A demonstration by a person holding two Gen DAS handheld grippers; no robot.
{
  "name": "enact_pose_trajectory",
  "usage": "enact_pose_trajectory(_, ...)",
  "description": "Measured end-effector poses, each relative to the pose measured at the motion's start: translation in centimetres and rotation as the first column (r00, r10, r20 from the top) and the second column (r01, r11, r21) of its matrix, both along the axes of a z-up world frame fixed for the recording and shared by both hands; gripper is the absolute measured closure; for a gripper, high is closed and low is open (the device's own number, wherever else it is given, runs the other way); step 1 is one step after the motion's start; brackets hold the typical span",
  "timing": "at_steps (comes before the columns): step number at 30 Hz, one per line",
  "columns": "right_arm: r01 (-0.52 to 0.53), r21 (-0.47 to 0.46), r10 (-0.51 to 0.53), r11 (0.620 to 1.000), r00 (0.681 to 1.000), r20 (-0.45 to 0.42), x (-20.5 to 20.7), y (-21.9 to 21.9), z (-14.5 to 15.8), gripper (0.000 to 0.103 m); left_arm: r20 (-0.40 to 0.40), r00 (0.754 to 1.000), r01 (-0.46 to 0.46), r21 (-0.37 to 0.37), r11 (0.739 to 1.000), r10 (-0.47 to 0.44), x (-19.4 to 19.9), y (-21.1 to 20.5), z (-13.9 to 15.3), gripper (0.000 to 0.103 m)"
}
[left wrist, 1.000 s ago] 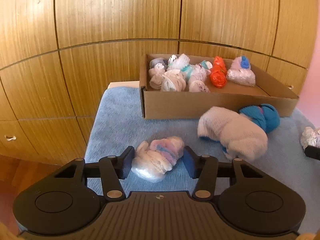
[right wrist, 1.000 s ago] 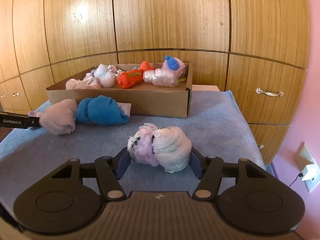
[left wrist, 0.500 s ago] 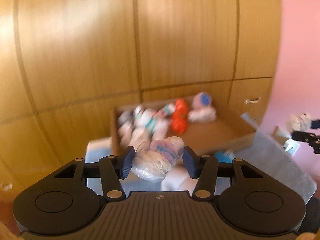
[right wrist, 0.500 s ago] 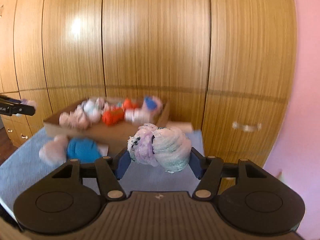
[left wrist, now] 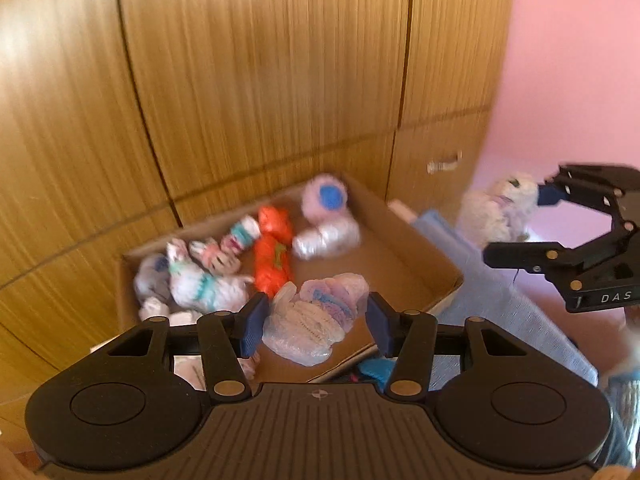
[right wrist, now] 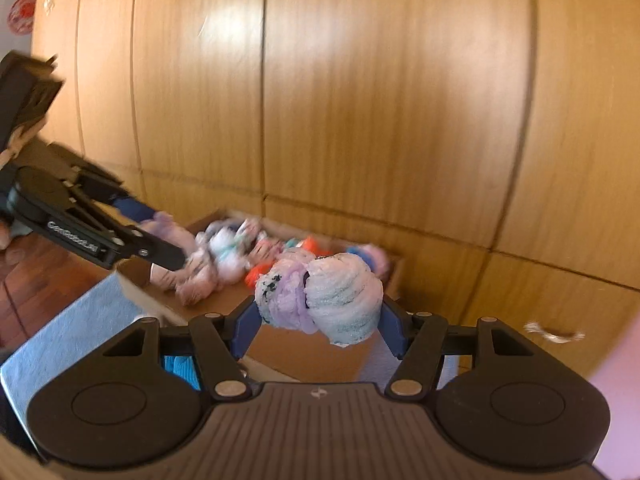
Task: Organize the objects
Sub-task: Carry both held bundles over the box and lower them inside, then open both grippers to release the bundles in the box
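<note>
My left gripper [left wrist: 314, 322] is shut on a rolled pastel sock bundle [left wrist: 316, 320], pink, blue and white, held in the air over the near part of the cardboard box [left wrist: 420, 256]. My right gripper [right wrist: 320, 312] is shut on a fluffy lilac and white sock bundle [right wrist: 320, 296], also lifted, in front of the box [right wrist: 312, 352]. Each gripper shows in the other's view: the right one [left wrist: 516, 216] at the right edge with its white bundle [left wrist: 496, 208], the left one [right wrist: 168, 236] coming in from the left.
The box holds several rolled sock bundles, among them an orange one [left wrist: 274, 248] and a pink one with a blue spot [left wrist: 326, 196]. A blue towel [left wrist: 508, 312] covers the surface under the box. Wooden cabinet doors [left wrist: 260, 80] stand behind; a pink wall [left wrist: 568, 60] is at the right.
Both grippers have risen off the blue towel with their sock bundles and moved toward the box. The views now look down into the box instead of level across the towel.
</note>
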State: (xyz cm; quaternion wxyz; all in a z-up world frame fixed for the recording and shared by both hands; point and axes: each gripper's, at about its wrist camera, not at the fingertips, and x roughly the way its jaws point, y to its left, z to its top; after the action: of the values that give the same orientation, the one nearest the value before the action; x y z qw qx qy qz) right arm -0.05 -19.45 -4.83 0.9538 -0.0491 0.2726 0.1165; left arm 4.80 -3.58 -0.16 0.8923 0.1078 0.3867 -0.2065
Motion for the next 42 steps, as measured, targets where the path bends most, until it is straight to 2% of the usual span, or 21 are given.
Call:
enact_pose_trajectory(5,-0.047,-0.003,0.046,0.999,0.995,-0.091,3.4,0.6,-2.3,0.044,-0.111,0.994,-0.013,-0.007,1.000,0.012,2.7,0.7,-3.5,0.044)
enact_pose_trajectory(11,-0.098,-0.020,0.093,0.995,0.981,-0.171,7.1,1.8,-4.6,0.044,-0.172,0.984,-0.033,0.009,0.999,0.034,5.0,1.1,-6.7,0.044)
enact_pose_trajectory(15,-0.120,-0.034,0.110,0.992,0.970,-0.217,8.5,1.9,-5.4,0.044,-0.202,0.978,-0.045,-0.011,0.999,0.042,6.8,0.8,-8.1,0.044)
enact_pose_trajectory(20,-0.114,-0.041,0.100,0.993,0.960,-0.260,10.7,1.5,-7.3,0.044,-0.207,0.977,-0.058,-0.017,0.998,0.054,9.6,0.0,-9.5,0.044)
enact_pose_trajectory(27,-0.117,-0.064,0.097,0.991,0.962,-0.256,13.1,1.7,-8.0,0.044,-0.203,0.969,-0.158,-0.055,0.986,0.144,12.2,0.3,-10.2,0.044)
enact_pose_trajectory(28,-0.122,-0.082,0.098,0.989,0.963,-0.250,13.3,1.9,-8.0,0.044,-0.199,0.980,-0.036,-0.071,0.997,0.021,12.4,0.4,-10.2,0.044)
enact_pose_trajectory(35,-0.148,-0.174,0.107,0.974,0.968,-0.226,13.7,2.9,-8.8,0.044,-0.165,0.984,-0.079,-0.068,0.995,0.067,12.9,-0.1,-10.4,0.044)
enact_pose_trajectory(42,-0.136,-0.184,0.089,0.974,0.967,-0.240,14.0,2.5,-9.0,0.044,-0.135,0.989,-0.067,-0.035,0.997,0.062,12.6,-0.5,-10.8,0.042)
